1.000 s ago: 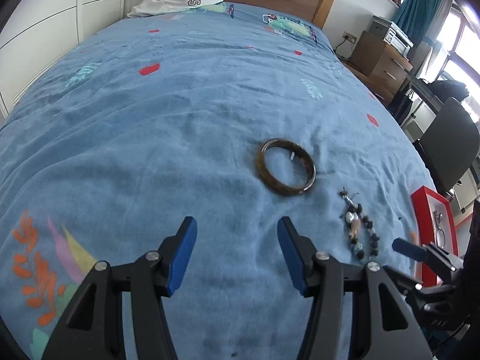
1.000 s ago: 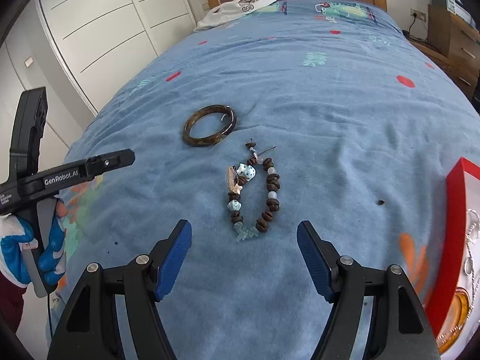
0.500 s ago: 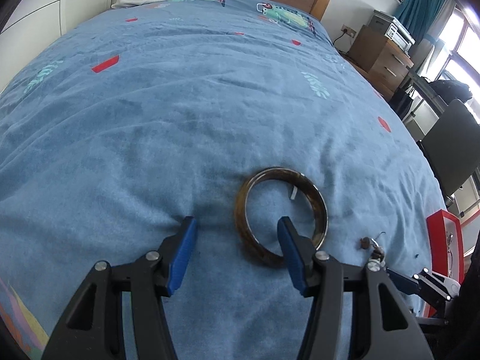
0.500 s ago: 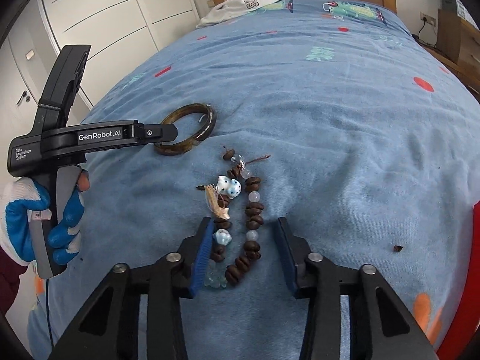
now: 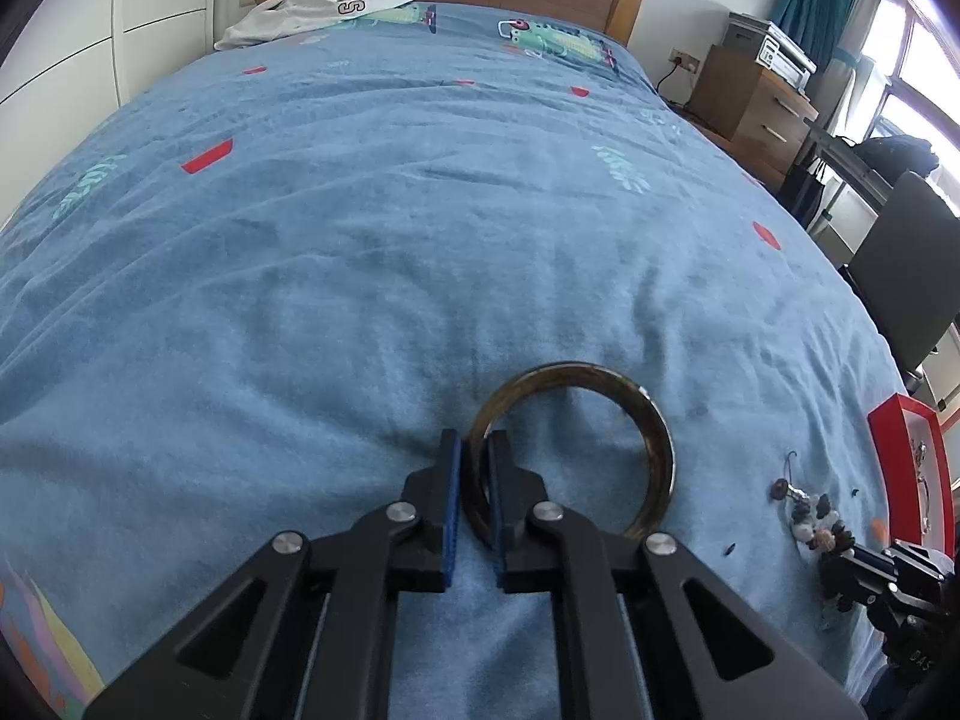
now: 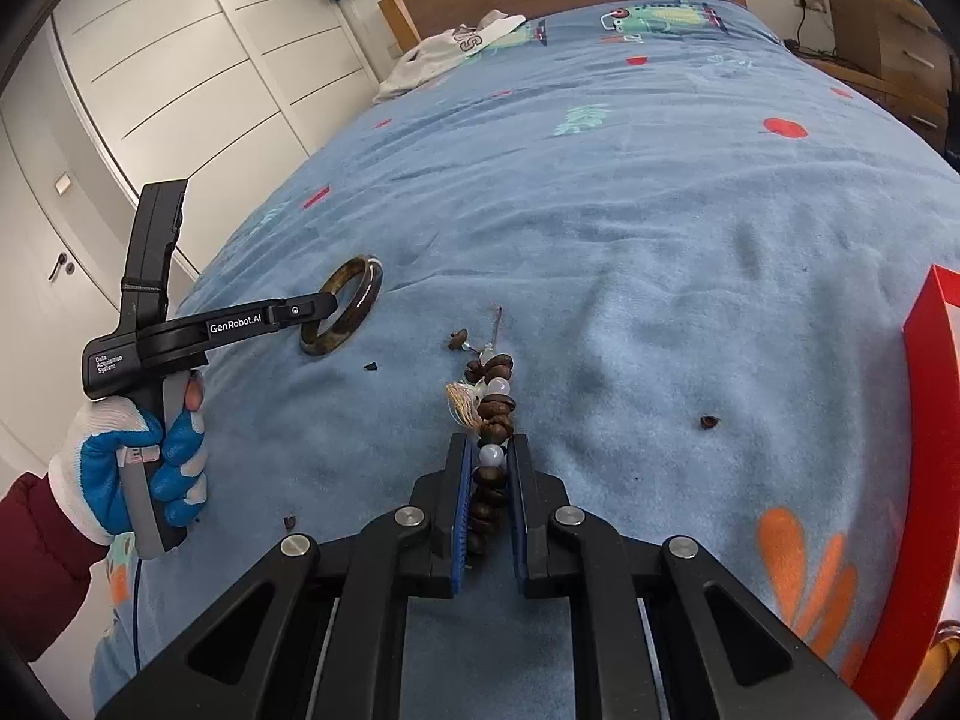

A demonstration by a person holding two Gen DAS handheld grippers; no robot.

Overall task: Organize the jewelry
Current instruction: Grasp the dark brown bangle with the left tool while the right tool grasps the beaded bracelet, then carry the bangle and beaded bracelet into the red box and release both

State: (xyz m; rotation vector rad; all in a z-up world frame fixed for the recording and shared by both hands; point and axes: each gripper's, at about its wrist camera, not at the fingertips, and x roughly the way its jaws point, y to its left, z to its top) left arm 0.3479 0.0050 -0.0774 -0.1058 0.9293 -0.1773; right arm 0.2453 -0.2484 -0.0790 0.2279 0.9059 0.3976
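Observation:
A dark brown bangle (image 5: 651, 438) lies on the blue bedspread (image 5: 360, 240). My left gripper (image 5: 474, 447) is shut on the bangle's near left rim. The bangle also shows in the right wrist view (image 6: 354, 306), tilted up, with the left gripper (image 6: 327, 303) clamped on it. A beaded bracelet (image 6: 495, 396) of brown and white beads lies on the bedspread. My right gripper (image 6: 487, 450) is shut on the bracelet's near end. In the left wrist view the bracelet (image 5: 810, 516) shows at the right, by the right gripper's tip.
A red jewelry box (image 5: 912, 468) sits at the bed's right edge; its red wall (image 6: 924, 396) holds chains. Small dark bits (image 6: 708, 421) lie loose on the bedspread. A white garment (image 5: 312, 6) lies by the wooden headboard. Wardrobe doors stand left, drawers and a chair right.
Both grippers moved forward and down and closed: the left onto the bangle's rim, the right onto the bracelet's near end. The bangle's gripped side now tilts up.

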